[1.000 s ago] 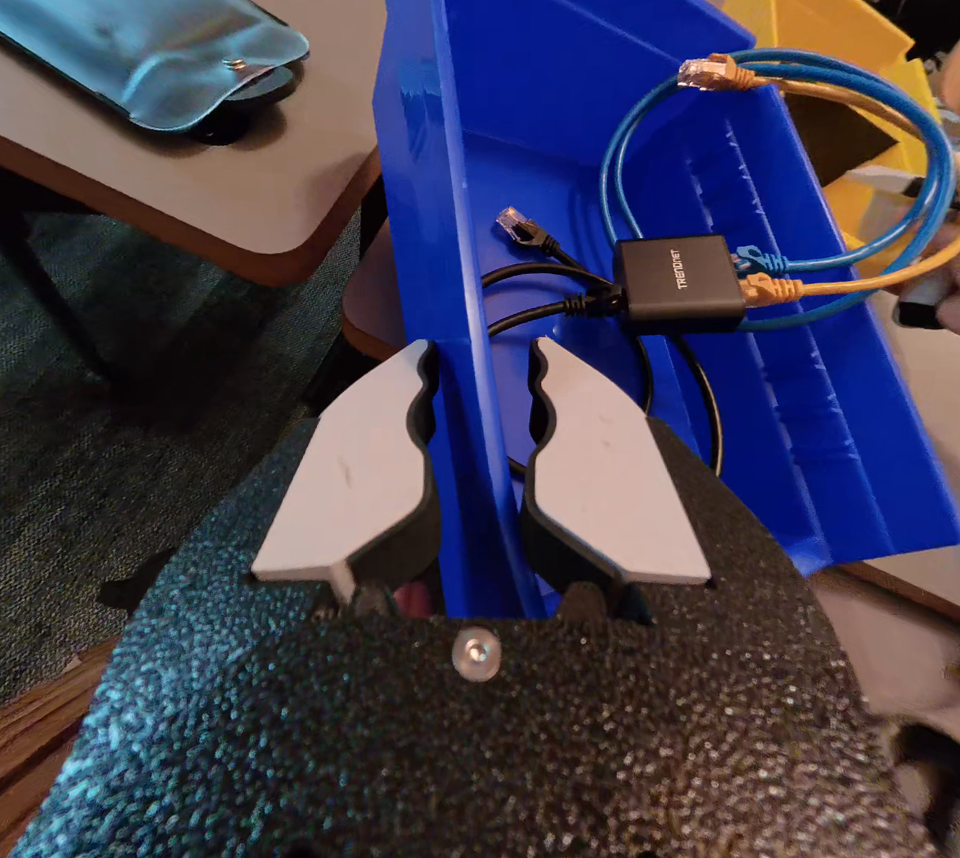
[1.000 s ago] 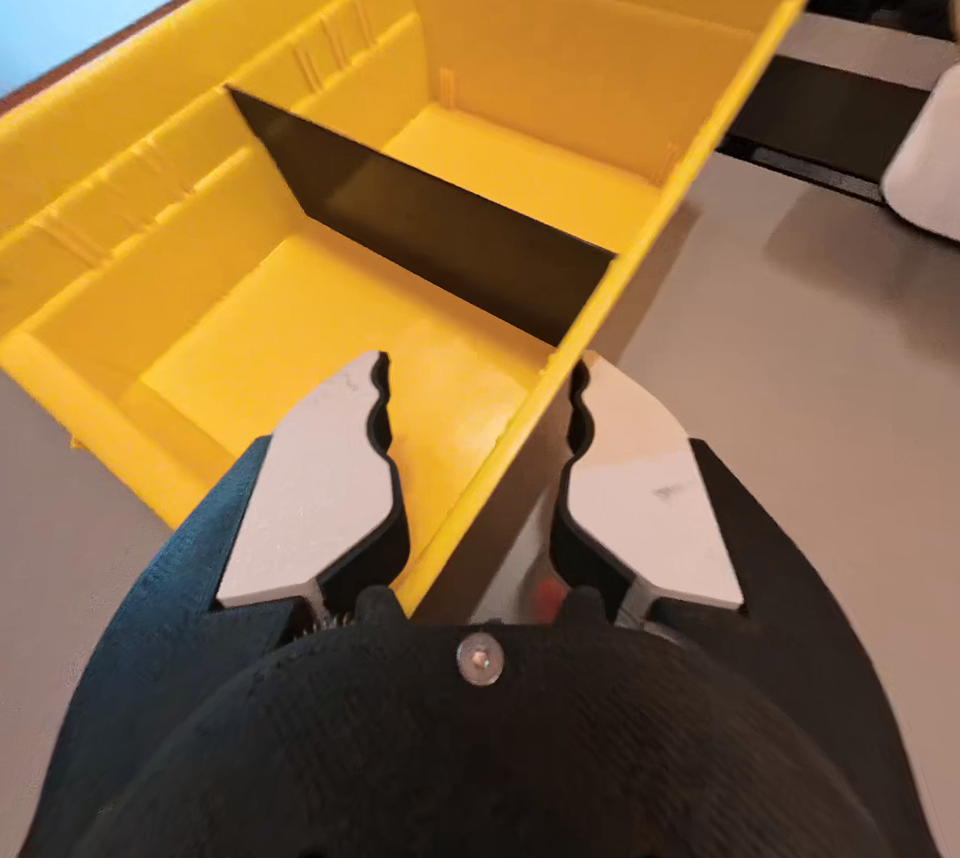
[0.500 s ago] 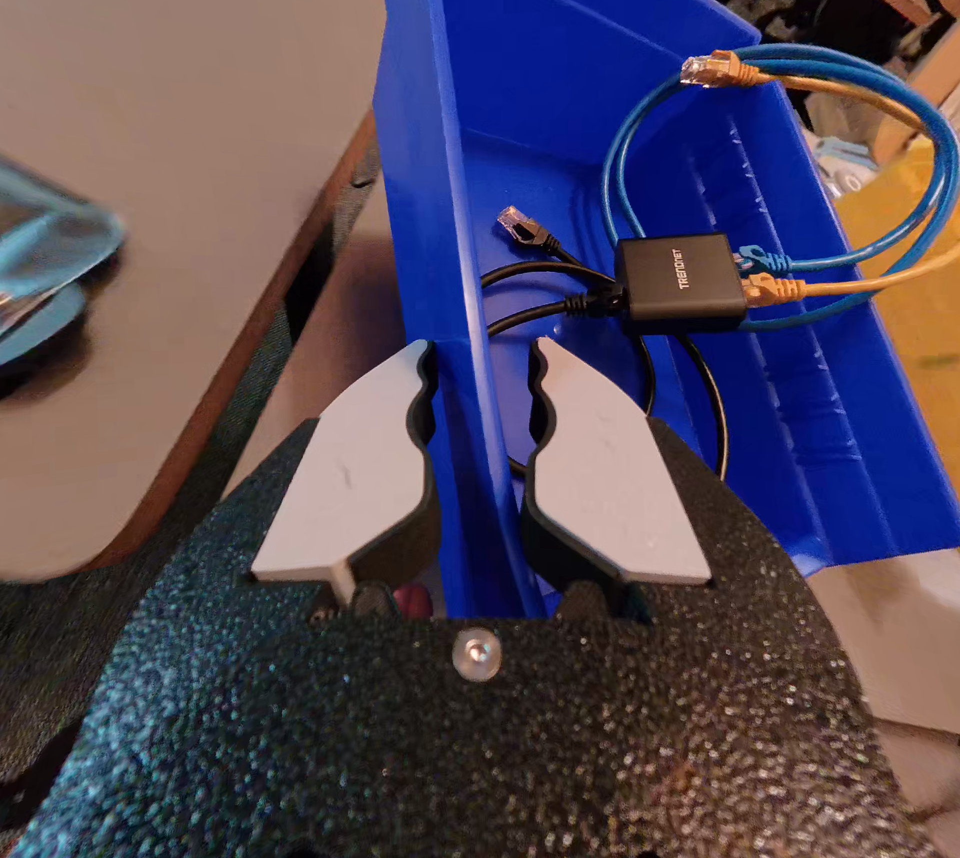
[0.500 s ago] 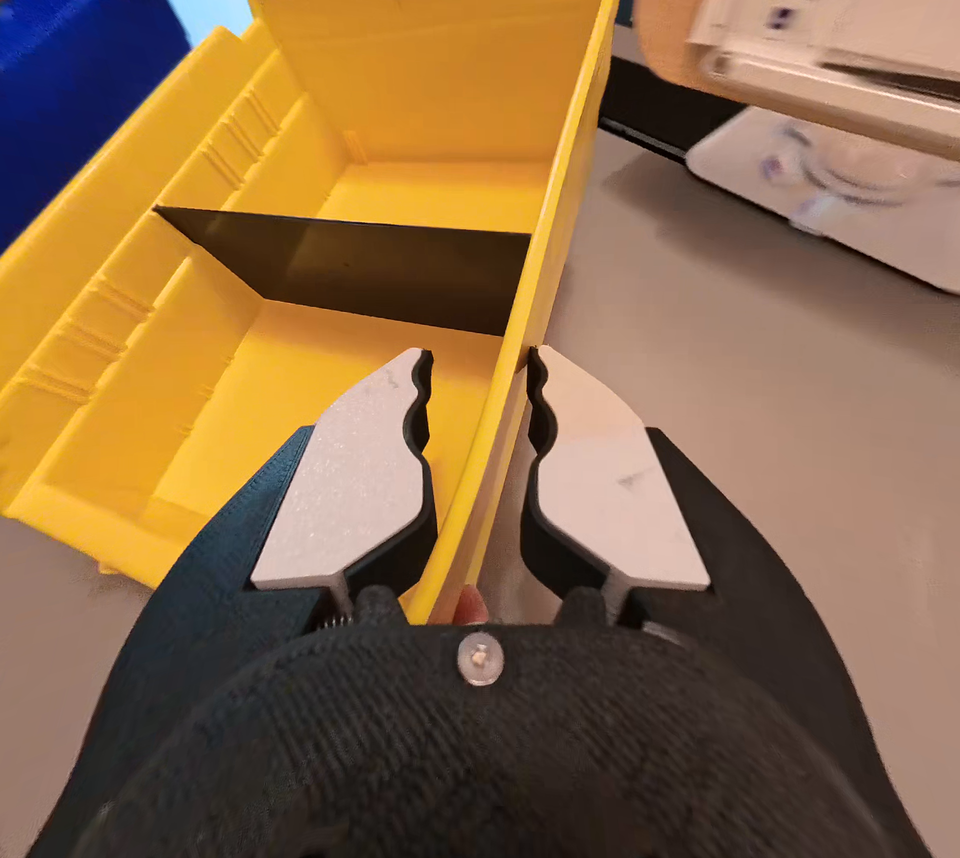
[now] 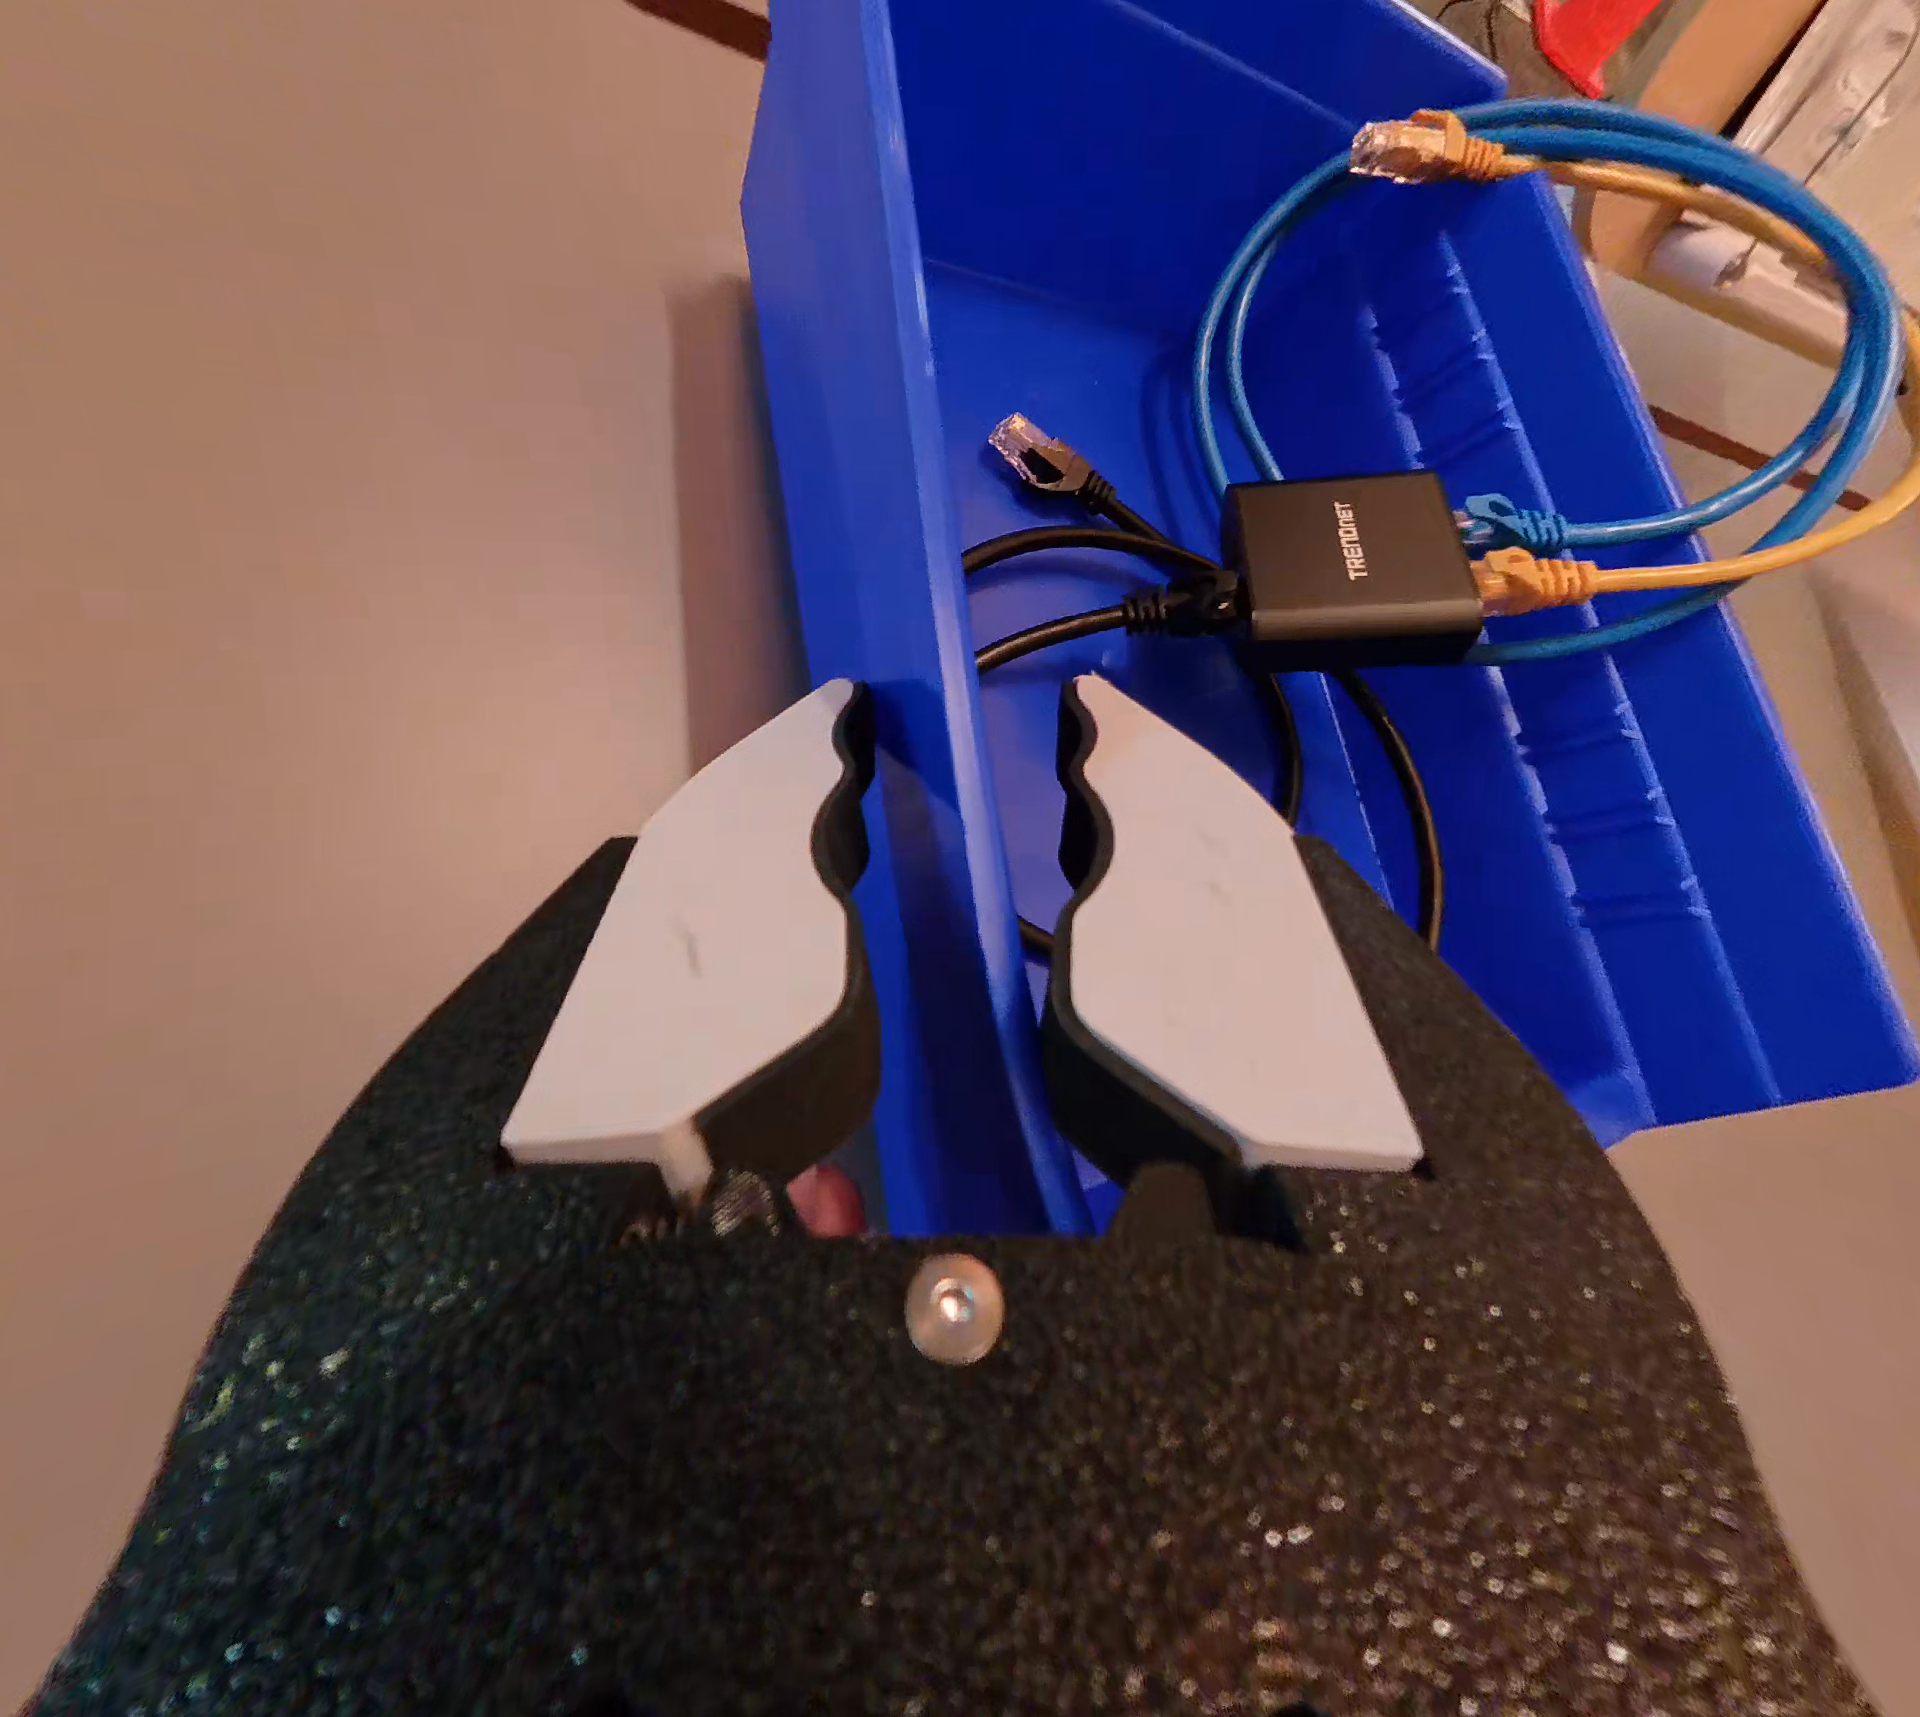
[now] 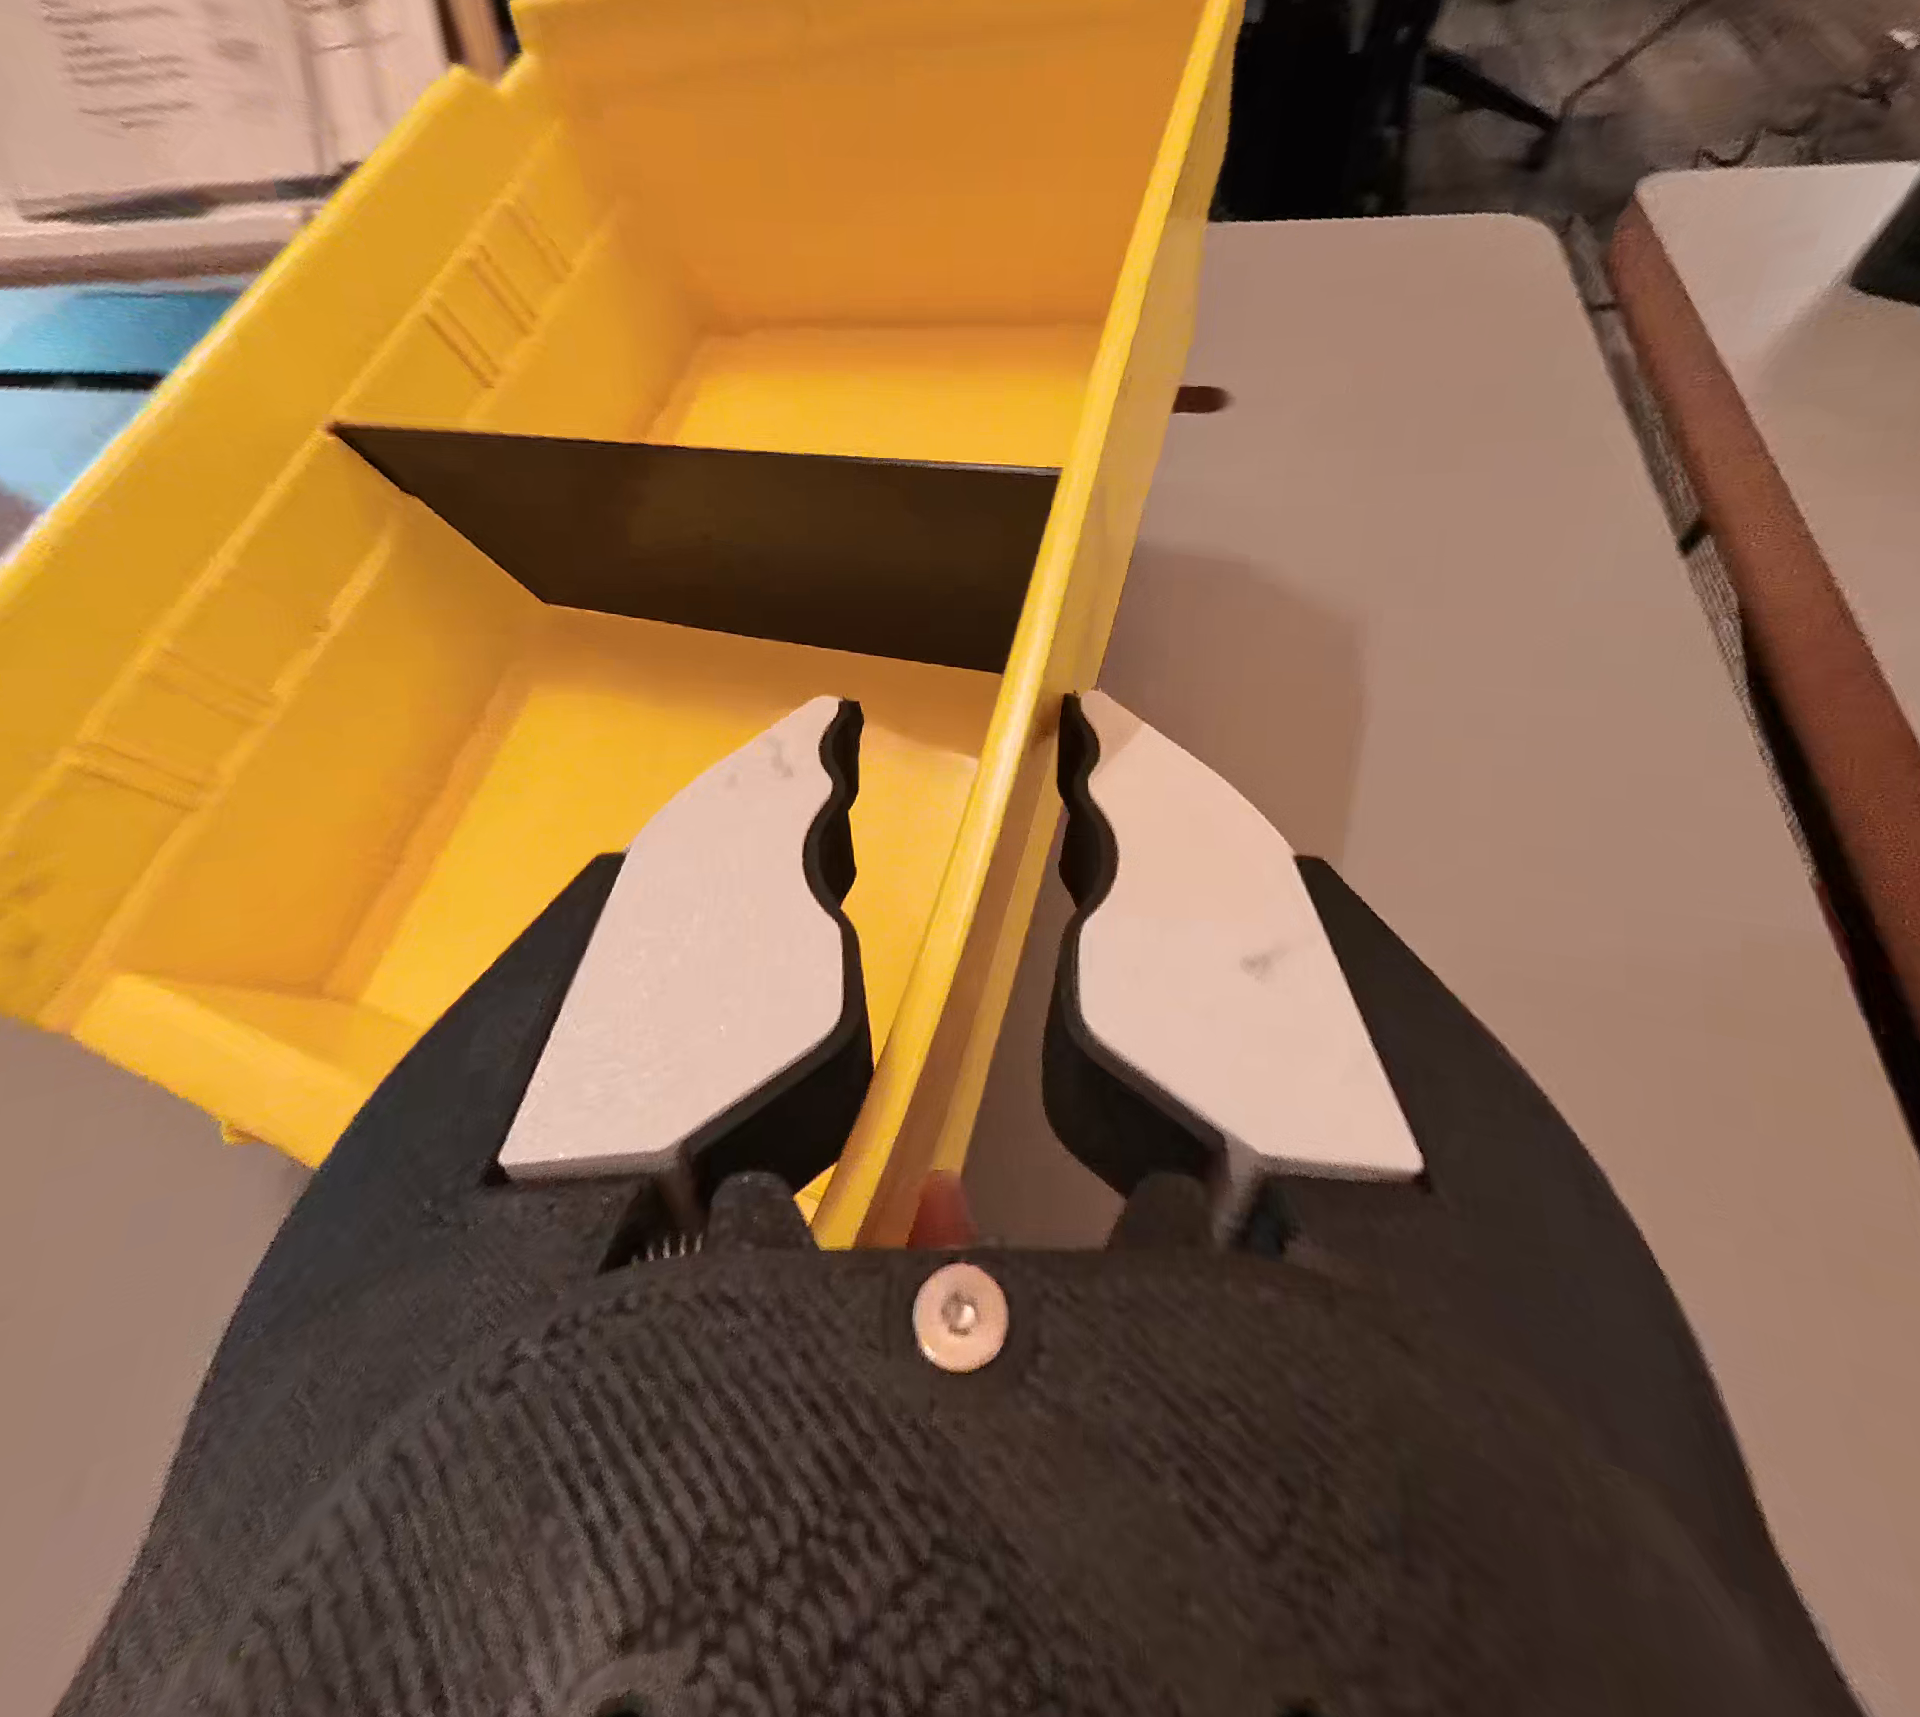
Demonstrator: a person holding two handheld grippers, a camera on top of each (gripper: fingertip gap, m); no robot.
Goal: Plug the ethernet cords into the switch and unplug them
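My left gripper [image 5: 964,691] is shut on the left side wall of a blue bin [image 5: 883,317]. In the bin lies a black switch [image 5: 1351,566]. A black cord [image 5: 1184,607] is plugged into its left side, with the cord's other plug [image 5: 1029,457] lying free. A blue cord [image 5: 1216,337] and a yellow cord [image 5: 1527,581] are plugged into its right side. The yellow cord's other plug [image 5: 1413,150] sticks up free. My right gripper [image 6: 958,704] is shut on the right side wall of a yellow bin [image 6: 1174,317] with a black divider [image 6: 748,545]; both its compartments are empty.
A tan table [image 5: 312,420] lies under and left of the blue bin. The yellow bin sits over a grey table [image 6: 1403,628], with a second table [image 6: 1818,420] to the right across a narrow gap. A white board [image 6: 156,5] and shelving stand behind. The grippers' ends are close to 80 centimeters from one another.
The right gripper closed on the yellow bin's wall. Both grippers then swung with their bins; the backgrounds shifted while each bin stayed fixed between the fingers. The cords and switch kept their places.
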